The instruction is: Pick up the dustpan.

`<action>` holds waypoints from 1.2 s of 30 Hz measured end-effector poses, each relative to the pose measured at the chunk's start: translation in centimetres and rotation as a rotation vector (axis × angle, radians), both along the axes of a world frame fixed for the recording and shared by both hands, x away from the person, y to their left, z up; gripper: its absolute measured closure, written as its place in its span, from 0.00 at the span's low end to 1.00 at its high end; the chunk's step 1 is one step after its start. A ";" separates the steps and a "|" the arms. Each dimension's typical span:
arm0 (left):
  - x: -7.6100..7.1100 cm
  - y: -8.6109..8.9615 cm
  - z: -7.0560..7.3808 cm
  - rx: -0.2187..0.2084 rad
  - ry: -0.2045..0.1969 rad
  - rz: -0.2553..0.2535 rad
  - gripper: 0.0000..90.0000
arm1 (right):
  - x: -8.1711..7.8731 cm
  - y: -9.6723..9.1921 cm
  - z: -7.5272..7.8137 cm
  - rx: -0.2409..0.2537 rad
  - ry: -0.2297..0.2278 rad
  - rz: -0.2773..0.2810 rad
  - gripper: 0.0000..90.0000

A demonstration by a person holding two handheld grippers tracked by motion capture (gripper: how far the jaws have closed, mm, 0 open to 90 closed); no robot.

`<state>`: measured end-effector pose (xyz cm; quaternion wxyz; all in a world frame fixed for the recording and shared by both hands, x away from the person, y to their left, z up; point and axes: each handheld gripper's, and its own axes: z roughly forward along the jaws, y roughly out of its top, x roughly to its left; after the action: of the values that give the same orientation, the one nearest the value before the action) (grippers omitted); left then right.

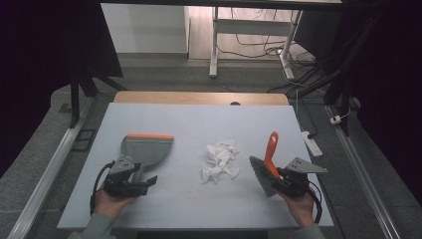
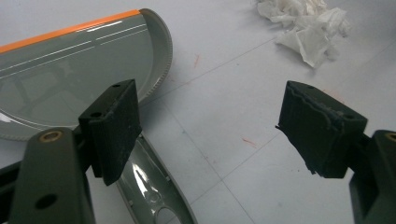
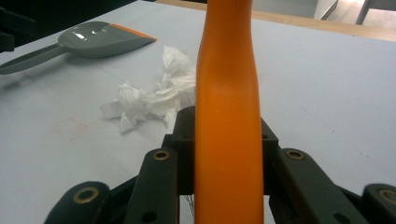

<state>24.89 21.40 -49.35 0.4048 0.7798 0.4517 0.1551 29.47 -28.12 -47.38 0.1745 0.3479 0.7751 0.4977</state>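
Looking down from the high view, the right gripper (image 1: 284,180) clamps the brush (image 1: 267,163) right of the paper scraps (image 1: 220,160); the left gripper (image 1: 144,183) lies beside the dustpan (image 1: 147,147). In the left gripper view, its jaws gape empty, the dustpan handle (image 2: 149,186) under one. In the right gripper view, jaws pinch the orange handle (image 3: 227,116).
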 end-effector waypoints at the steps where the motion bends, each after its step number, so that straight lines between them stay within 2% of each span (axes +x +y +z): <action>1: 0.0 0.0 0.0 0.001 -0.004 -0.002 0.24 | 0.0 0.0 0.0 0.000 -0.002 -0.002 0.78; 8: -0.1 -0.1 0.4 0.007 -0.011 -0.008 0.23 | -0.2 0.0 0.1 0.008 -0.017 -0.009 0.78; 20: 0.0 0.1 0.7 0.020 -0.010 0.007 0.23 | -0.2 0.2 0.1 0.005 -0.019 0.000 0.78; 30: -0.2 0.4 1.8 0.023 -0.016 0.030 0.22 | -0.2 0.5 -0.1 -0.004 -0.016 0.006 0.78; 33: -0.3 0.4 2.3 0.039 -0.011 0.047 0.22 | -0.2 0.6 -0.1 -0.003 -0.016 0.009 0.78; 36: -0.3 0.4 2.7 0.068 0.014 0.078 0.22 | -0.3 0.6 0.0 -0.002 -0.016 0.010 0.78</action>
<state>24.64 21.84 -46.63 0.3685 0.7760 0.4789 0.1808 29.19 -27.52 -47.41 0.1787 0.3397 0.7760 0.5005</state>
